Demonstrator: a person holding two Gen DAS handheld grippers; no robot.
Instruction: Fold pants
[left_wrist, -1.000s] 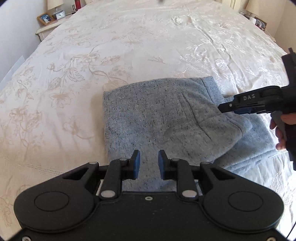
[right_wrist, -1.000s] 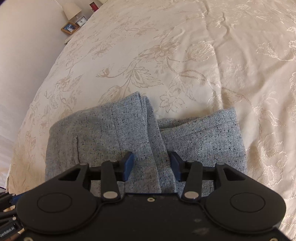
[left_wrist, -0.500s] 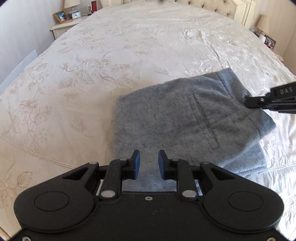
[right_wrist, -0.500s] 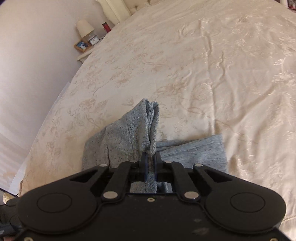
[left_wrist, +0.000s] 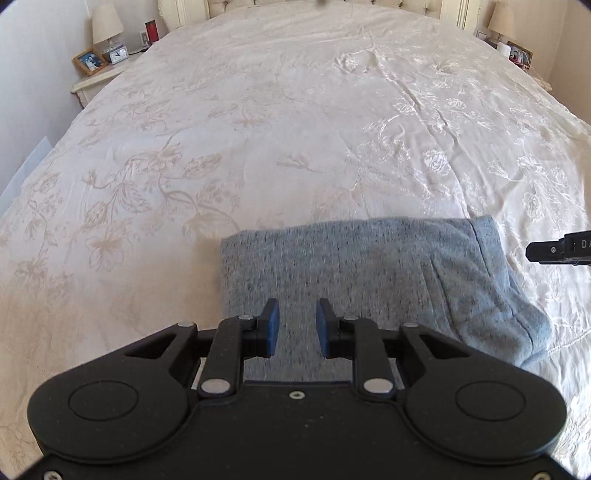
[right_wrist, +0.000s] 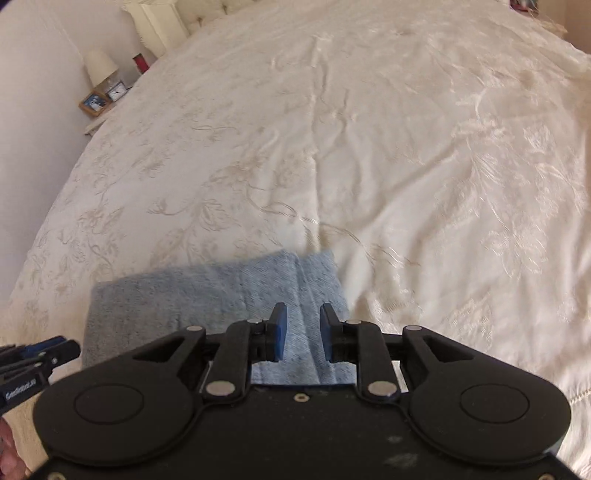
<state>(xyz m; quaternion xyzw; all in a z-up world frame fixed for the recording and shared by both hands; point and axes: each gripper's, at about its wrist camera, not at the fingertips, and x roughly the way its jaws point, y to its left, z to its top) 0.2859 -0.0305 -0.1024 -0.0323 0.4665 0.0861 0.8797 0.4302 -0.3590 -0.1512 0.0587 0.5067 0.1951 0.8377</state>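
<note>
The grey speckled pants (left_wrist: 369, 266) lie folded into a compact block on the cream bedspread (left_wrist: 280, 122), near the bed's front edge. My left gripper (left_wrist: 296, 326) hovers over the near edge of the block, open, with nothing between its fingers. In the right wrist view the same pants (right_wrist: 207, 295) lie flat, and my right gripper (right_wrist: 301, 331) stands open above their right end, holding nothing. The right gripper's tip (left_wrist: 557, 251) shows at the right edge of the left wrist view, clear of the cloth. The left gripper's tip (right_wrist: 33, 358) shows at the lower left of the right wrist view.
A nightstand (left_wrist: 98, 79) at the far left carries a lamp, a picture frame and a clock. Another nightstand with a lamp (left_wrist: 506, 33) stands at the far right. The headboard (left_wrist: 321, 5) closes the far end. A hand's edge (right_wrist: 7, 458) shows at the bottom left.
My right gripper, shut on a raised fold of the pants half a second ago, has opened and the fold lies flat. Both grippers have drawn back toward the front edge.
</note>
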